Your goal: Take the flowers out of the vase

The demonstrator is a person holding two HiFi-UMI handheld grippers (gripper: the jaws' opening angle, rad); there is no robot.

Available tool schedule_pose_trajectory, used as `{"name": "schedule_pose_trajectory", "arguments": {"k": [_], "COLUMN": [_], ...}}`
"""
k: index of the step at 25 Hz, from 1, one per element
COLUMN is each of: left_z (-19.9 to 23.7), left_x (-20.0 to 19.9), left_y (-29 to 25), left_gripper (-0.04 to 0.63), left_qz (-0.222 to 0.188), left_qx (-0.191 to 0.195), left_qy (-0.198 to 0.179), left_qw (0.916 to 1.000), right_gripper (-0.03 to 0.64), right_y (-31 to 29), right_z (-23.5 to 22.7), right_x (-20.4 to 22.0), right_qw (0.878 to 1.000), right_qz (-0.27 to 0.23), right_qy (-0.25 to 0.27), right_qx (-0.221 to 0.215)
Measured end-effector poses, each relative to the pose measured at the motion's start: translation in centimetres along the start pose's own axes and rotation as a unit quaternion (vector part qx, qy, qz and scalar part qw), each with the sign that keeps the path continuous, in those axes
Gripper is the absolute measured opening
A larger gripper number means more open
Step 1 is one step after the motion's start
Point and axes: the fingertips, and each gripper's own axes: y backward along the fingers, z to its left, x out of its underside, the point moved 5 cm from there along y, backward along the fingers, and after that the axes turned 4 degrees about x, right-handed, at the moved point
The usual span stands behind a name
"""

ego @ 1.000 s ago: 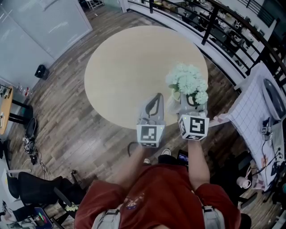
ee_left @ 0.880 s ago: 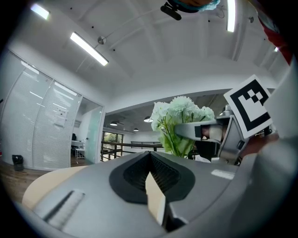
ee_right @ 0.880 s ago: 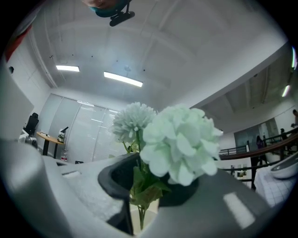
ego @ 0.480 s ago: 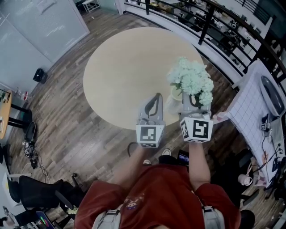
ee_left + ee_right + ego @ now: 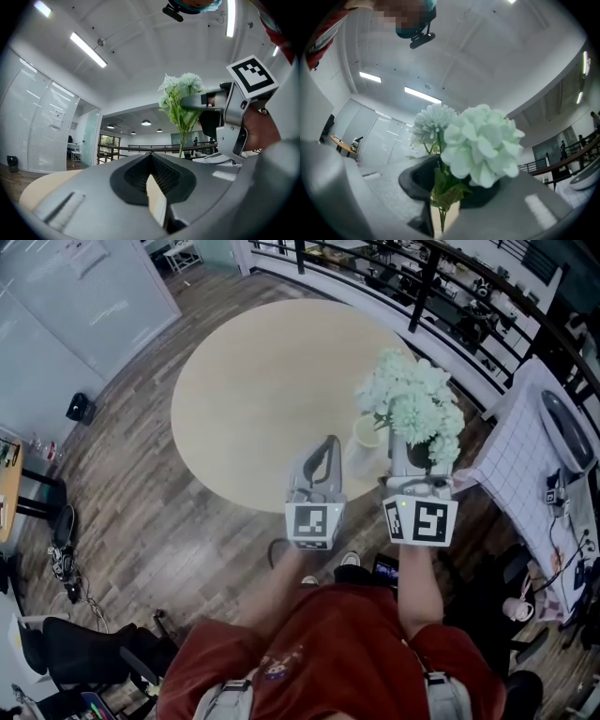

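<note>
Now the right gripper (image 5: pixel 417 463), clamped on the flowers (image 5: pixel 412 404) by their stems, has risen. The blooms sit higher over the counter's (image 5: pixel 253 381) near-right edge, likely almost clear of the vase (image 5: pixel 366 433). The left gripper (image 5: pixel 325 448) is closed and empty beside it.

I see a bunch of pale green-white flowers (image 5: pixel 411 401) with green stems and leaves. They stand upright, stems pinched in my right gripper (image 5: pixel 442 214). The small pale vase (image 5: pixel 367 431) sits near the round table's (image 5: pixel 253 390) edge, just beside them (stem ends hidden).
</note>
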Motion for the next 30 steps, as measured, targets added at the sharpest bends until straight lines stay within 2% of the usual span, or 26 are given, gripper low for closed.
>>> {"name": "schedule_pose_trajectory", "arguments": {"k": [9, 15, 20, 30], "left_z": [-0.6, -1.0, -1.8, -3.6], "left_x": [-0.5, -1.0, -1.3, -1.4], "left_y": [0.2, 0.4, 0.2, 0.3], "left_gripper": [0.005, 0.005, 0.005, 0.005], "left_qz": [-0.007, -0.01, -0.015, -0.019], "left_qx": [0.014, 0.025, 0.039, 0.057], "left_qy": [-0.002, -0.001, 0.0, 0.003], "left_qw": [0.9999, 0.9996, 0.9991, 0.9982], "right_gripper": [0.115, 0.115, 0.115, 0.114], "right_y": [1.5, 2.8, 4.0, 5.9], "right_z": [-0.7, -1.0, -1.7, -2.9], "right_x": [-3.3, -4.2, -3.6, -0.4], "right_qw": [0.999, 0.997, 0.996, 0.995], "right_qz": [-0.038, -0.038, -0.023, 0.033], "right_qy": [0.019, 0.05, 0.065, 0.057], "right_qx": [0.025, 0.046, 0.064, 0.08]}}
